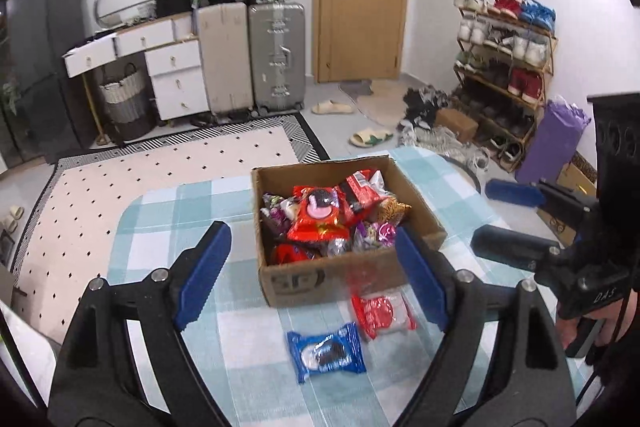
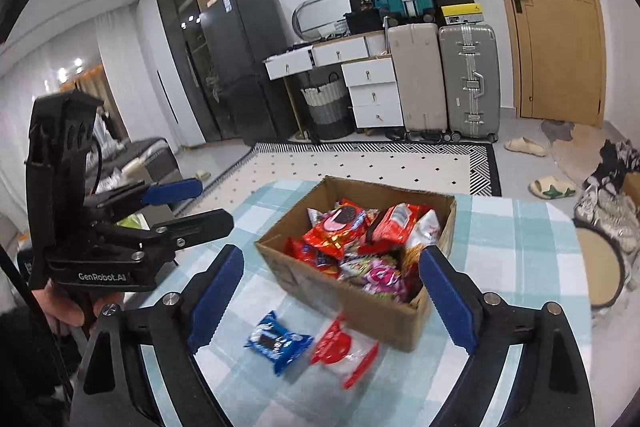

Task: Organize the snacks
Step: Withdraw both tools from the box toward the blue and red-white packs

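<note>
1. Left claw (image 1: 308, 271) hangs over the desk (image 1: 168, 239) with its jaws spread wide, nothing between the pads.
2. Right claw (image 2: 332, 297) is the same: jaws well apart, empty, pointing down at the near side of the box (image 2: 384, 311).
3. Just below both claws, two packets lie loose on the checked cloth: a blue cookie pack (image 1: 326, 351) and, right beside it, a red-and-white pack (image 1: 382, 313), which sits close against the box front and looks blurred.
4. Further out, the box is heaped with snacks (image 1: 320, 215), mostly red wrappers with some purple ones, piled to about the rim.
5. The call: most of the sorting looks done, with the bulk already boxed. Two packs remain outside; each needs a grab and a drop into the box.
</note>
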Tool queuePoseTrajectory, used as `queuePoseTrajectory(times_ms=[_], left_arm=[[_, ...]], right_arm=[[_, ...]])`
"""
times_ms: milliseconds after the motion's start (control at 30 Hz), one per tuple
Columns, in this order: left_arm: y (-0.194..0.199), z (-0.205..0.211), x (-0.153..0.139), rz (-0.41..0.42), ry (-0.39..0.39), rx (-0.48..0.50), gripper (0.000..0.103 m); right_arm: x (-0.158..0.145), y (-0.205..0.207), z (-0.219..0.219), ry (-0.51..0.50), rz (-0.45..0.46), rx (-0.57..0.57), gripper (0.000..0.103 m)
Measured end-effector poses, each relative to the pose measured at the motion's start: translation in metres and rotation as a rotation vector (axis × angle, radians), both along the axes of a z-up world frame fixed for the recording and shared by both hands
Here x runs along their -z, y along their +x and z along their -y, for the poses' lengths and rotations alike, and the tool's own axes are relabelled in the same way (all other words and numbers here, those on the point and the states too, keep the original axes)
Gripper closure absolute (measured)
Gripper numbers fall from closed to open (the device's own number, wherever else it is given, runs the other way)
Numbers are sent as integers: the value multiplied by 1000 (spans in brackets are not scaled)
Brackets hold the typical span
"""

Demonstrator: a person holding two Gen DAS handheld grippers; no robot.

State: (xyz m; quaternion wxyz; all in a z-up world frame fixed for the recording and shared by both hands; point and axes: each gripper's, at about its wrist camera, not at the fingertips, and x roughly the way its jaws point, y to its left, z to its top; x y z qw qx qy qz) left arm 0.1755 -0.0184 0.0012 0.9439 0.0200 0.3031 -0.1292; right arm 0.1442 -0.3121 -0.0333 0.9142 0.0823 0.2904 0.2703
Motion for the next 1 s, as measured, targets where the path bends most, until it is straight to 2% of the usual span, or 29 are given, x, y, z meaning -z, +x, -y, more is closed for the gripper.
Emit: queuePoseTrajectory(times_ms=[133, 267, 367, 433, 667, 800, 1000], left_arm=[[-44, -19, 6, 33, -73, -52, 15], [-78, -36, 19, 24, -133, -91, 11], [-94, -45, 30, 20, -146, -110, 2], [-105, -49, 37, 22, -143, -120, 2], [-104, -56, 74, -6, -148, -168, 1], [-95, -62, 109, -78, -165, -189, 1], [-81, -67, 139, -120, -165, -228, 1]], right_arm=[[12, -36, 6, 79, 21, 27, 6], [29, -61, 7, 115, 20, 44, 6], [44, -72, 5, 132, -6, 53, 6], [55, -78, 4, 138, -21, 67, 6], [88, -83, 4, 157, -85, 99, 6], [107, -79, -2, 131, -122, 111, 6], [124, -62, -16, 74, -152, 98, 6]])
